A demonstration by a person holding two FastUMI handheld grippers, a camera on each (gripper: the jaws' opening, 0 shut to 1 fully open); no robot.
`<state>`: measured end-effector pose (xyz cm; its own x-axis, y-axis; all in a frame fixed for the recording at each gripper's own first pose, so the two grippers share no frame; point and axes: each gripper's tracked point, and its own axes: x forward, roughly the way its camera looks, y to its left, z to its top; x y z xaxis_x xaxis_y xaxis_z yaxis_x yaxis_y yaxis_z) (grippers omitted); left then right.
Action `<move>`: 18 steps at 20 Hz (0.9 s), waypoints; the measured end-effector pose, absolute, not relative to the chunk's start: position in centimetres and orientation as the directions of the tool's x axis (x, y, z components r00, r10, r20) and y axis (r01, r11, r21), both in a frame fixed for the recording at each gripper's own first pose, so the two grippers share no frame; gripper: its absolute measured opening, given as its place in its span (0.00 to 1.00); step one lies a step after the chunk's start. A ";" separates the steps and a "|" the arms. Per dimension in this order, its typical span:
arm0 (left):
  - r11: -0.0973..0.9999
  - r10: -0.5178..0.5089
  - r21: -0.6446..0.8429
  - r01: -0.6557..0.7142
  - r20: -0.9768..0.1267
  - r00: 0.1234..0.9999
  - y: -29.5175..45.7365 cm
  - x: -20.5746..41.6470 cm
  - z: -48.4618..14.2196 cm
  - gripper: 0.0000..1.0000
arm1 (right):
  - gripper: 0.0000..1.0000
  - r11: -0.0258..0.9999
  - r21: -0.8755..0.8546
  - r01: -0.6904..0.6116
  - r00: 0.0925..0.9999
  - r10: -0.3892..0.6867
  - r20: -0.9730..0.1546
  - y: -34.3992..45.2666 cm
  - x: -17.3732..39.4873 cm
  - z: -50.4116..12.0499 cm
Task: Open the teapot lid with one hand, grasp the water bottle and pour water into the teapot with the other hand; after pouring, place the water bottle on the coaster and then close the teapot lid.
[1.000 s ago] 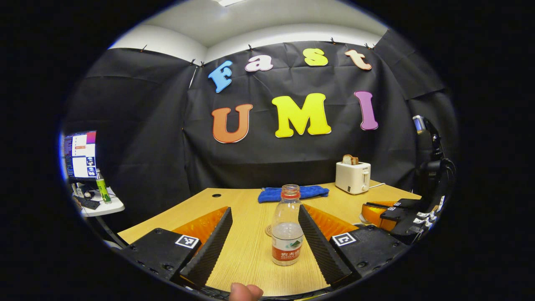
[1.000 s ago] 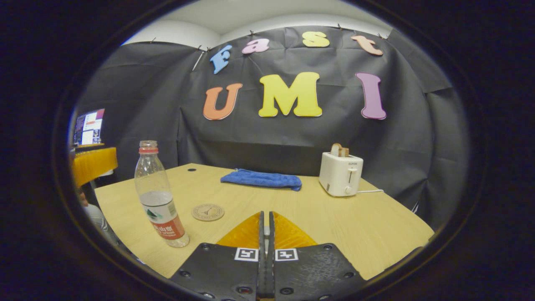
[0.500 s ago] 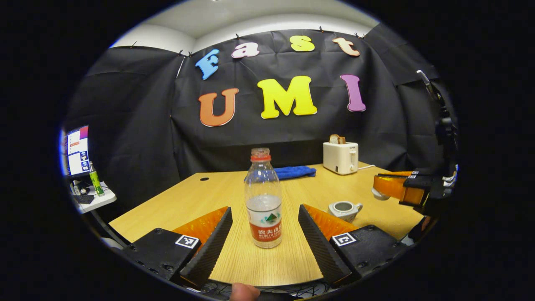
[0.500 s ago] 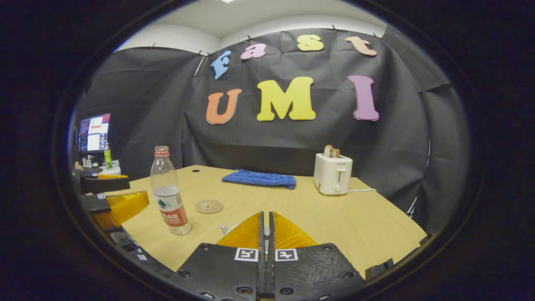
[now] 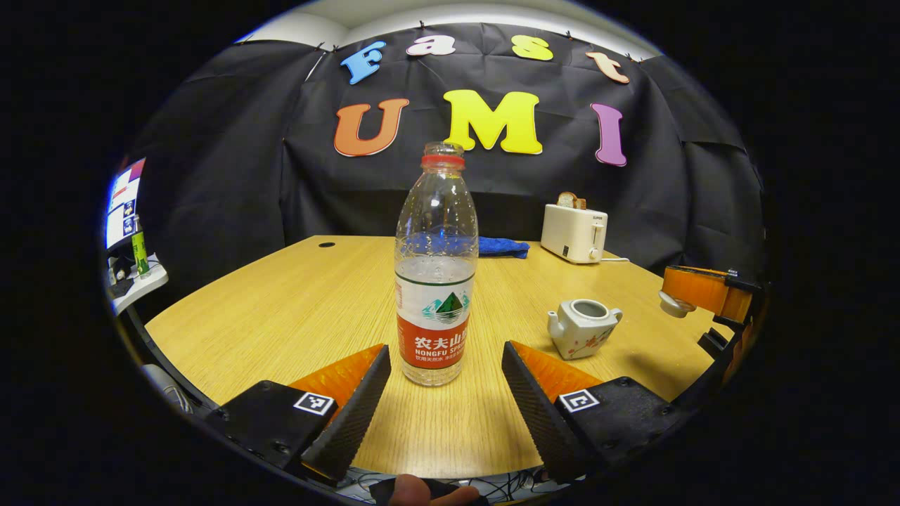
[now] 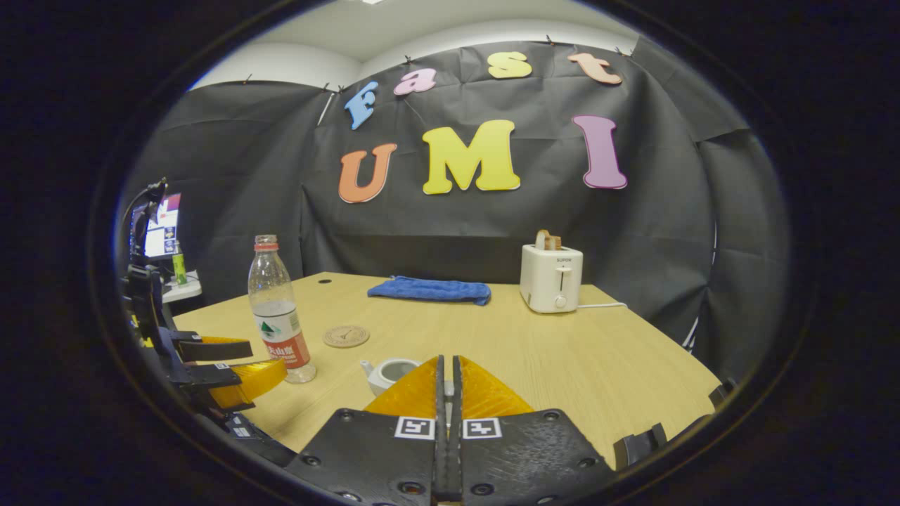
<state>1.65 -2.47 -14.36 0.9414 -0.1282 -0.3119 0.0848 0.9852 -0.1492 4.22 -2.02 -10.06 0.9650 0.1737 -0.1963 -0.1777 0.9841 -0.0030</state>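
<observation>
While your left tool (image 5: 446, 365) gapes before the water bottle (image 5: 434, 267), your right tool (image 6: 447, 383) pinches the lid over the wooden tabletop (image 6: 562, 351).

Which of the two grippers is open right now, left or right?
The left gripper is open, its fingers spread either side of the water bottle. The right gripper is shut.

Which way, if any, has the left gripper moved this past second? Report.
Yes. In the right gripper view the left gripper has dropped from the water bottle's shoulder height to its label.
</observation>
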 end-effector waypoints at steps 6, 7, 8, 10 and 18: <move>0.991 -0.100 -0.113 0.069 -0.296 0.950 -1.6 4.4 -14.7 1.00 | 0.00 0.986 -0.009 -0.168 0.966 0.163 -0.203 -2.7 4.3 -10.1; 0.992 -0.099 -0.103 0.072 -0.296 0.950 -1.6 4.9 -15.0 0.99 | 0.00 0.986 -0.007 -0.167 0.966 0.162 -0.203 -2.7 4.2 -10.1; 0.992 -0.102 -0.102 0.075 -0.301 0.948 -1.6 5.2 -15.1 0.99 | 0.00 0.986 -0.009 -0.165 0.966 0.160 -0.202 -2.8 4.2 -10.2; 0.991 -0.109 -0.105 0.080 -0.303 0.947 -1.7 5.4 -15.3 0.96 | 0.00 0.986 -0.008 -0.164 0.966 0.159 -0.202 -2.9 4.2 -10.2; 0.996 -0.085 -0.024 0.082 -0.321 0.943 -1.2 5.4 -14.6 0.77 | 0.00 0.985 0.009 -0.173 0.965 0.171 -0.201 -3.1 4.1 -10.3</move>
<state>5.36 -1.19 -14.58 0.9434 -0.0852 -0.3207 0.0818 0.9964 -0.0239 4.10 -3.11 -10.29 0.9646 0.1710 -0.2007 -0.1727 0.9849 0.0089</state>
